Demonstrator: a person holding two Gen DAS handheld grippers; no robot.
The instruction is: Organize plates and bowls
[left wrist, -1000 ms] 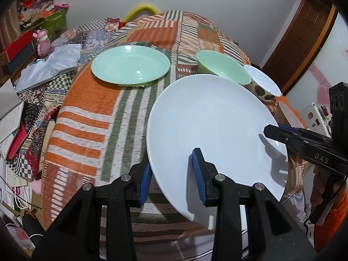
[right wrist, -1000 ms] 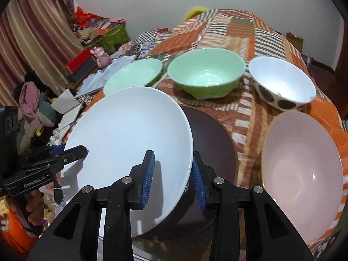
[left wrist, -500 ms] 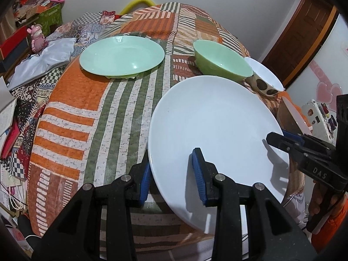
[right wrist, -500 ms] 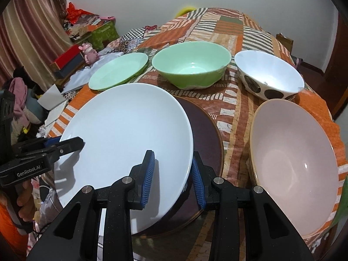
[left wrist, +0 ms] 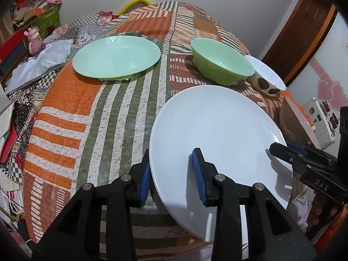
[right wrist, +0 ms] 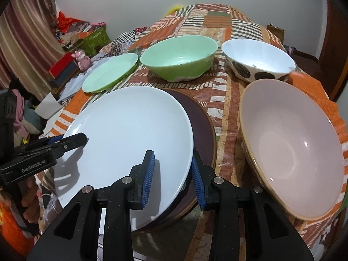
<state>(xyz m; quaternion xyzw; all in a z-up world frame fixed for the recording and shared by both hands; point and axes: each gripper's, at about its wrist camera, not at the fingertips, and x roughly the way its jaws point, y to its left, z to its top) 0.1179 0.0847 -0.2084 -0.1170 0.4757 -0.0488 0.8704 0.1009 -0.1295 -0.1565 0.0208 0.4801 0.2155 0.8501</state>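
I have the white plate (left wrist: 217,134) pinched by its rim from both sides: my left gripper (left wrist: 171,174) is clamped on the near-left edge, one blue pad above the rim and one below, and my right gripper (right wrist: 173,174) is clamped on the opposite edge in the same way. The plate sits tilted between the two tools, directly ahead of each set of fingers, and it overlaps a dark brown plate (right wrist: 202,128) that lies on the patterned cloth (left wrist: 87,113) just beyond my right fingertips. Whether the white plate already touches the brown one I cannot tell; from the right wrist its far edge looks close above it.

Judging by how things lie, the sorting is at an early stage. Nothing looks stacked yet apart from this pair coming together. Ahead and to the left of my left gripper, well apart, the green plate (left wrist: 116,57) lies alone. Further ahead sit the green bowl (right wrist: 179,57) and, just beside it, the white bowl with dark spots (right wrist: 257,59). Right of my right gripper, near, is the big pink bowl (right wrist: 291,143) (the largest, so I would guess it belongs at the bottom of any bowl stack).

Left to do, as I see it: settle the white plate, bring the green plate to the plates, then nest the three bowls.
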